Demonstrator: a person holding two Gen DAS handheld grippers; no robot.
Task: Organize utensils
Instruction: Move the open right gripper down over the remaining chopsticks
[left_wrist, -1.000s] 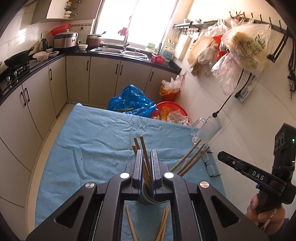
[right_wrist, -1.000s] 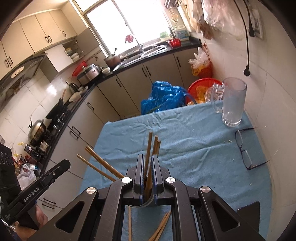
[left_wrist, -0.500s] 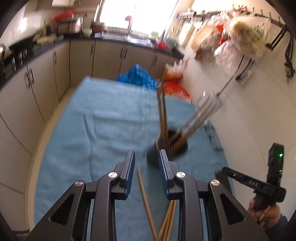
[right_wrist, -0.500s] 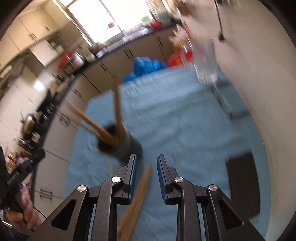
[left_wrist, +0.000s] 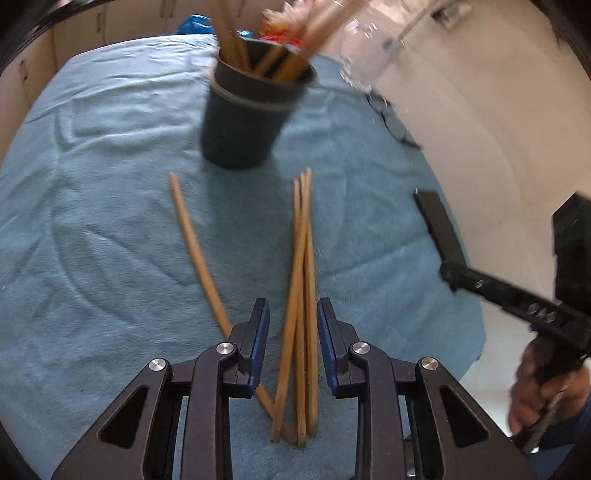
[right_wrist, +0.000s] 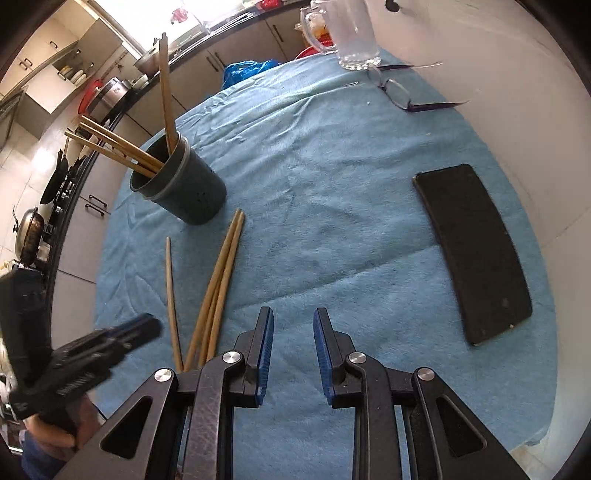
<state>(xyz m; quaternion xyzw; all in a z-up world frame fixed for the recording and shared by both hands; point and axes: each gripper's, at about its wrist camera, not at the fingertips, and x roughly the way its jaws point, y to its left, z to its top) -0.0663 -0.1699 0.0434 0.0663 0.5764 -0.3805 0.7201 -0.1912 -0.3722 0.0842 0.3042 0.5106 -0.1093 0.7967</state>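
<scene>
A dark round holder (left_wrist: 247, 110) stands on the blue cloth (left_wrist: 92, 221) with several wooden chopsticks in it. A bundle of loose chopsticks (left_wrist: 303, 258) lies in front of it, with one single chopstick (left_wrist: 192, 243) to the left. My left gripper (left_wrist: 291, 321) hangs open just above the bundle, which runs between its jaws without the pads touching it. In the right wrist view the holder (right_wrist: 184, 188) is at the far left and the loose chopsticks (right_wrist: 221, 277) lie to the left of my right gripper (right_wrist: 293, 325). That gripper is open over bare cloth.
A black phone (right_wrist: 472, 251) lies flat at the right, near the white wall. A glass mug (right_wrist: 354, 37) and a pair of glasses (right_wrist: 395, 90) are at the far end of the table. Kitchen cabinets and a stove run along the left.
Both grippers were shut on chopsticks above the holder. They let them go into it, opened, and dropped towards the table; the left one now hangs over the loose bundle.
</scene>
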